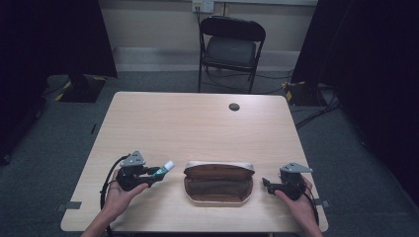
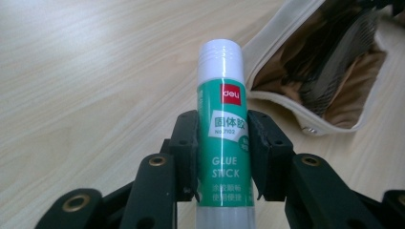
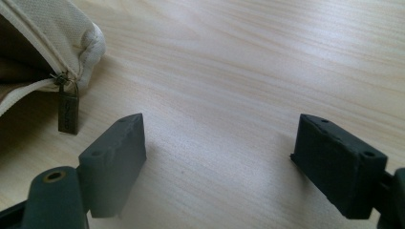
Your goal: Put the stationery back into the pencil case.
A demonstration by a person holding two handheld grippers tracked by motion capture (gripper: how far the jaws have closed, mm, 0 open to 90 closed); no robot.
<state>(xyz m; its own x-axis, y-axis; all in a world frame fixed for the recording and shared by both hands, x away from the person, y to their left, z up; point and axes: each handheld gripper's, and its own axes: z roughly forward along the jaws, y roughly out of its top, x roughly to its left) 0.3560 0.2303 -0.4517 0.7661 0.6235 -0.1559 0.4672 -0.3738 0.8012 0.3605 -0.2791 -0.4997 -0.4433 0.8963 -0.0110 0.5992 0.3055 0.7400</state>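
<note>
A green glue stick [image 2: 222, 143] with a white cap is clamped between the jaws of my left gripper [image 2: 222, 155]; in the high view the glue stick [image 1: 164, 170] points right toward an open pencil case [image 1: 219, 182]. The case is cream outside and brown inside, lying unzipped near the table's front edge. In the left gripper view the pencil case [image 2: 315, 71] gapes at the upper right. My right gripper [image 1: 267, 183] hovers just right of the case, jaws wide apart and empty over bare wood [image 3: 219, 143]. The case's zipper pull [image 3: 68, 110] hangs at the left of that view.
The light wooden table [image 1: 197, 123] has a dark cable hole [image 1: 234, 106] near its far edge. A black folding chair [image 1: 230, 49] stands behind the table. Dark curtains and stands flank both sides.
</note>
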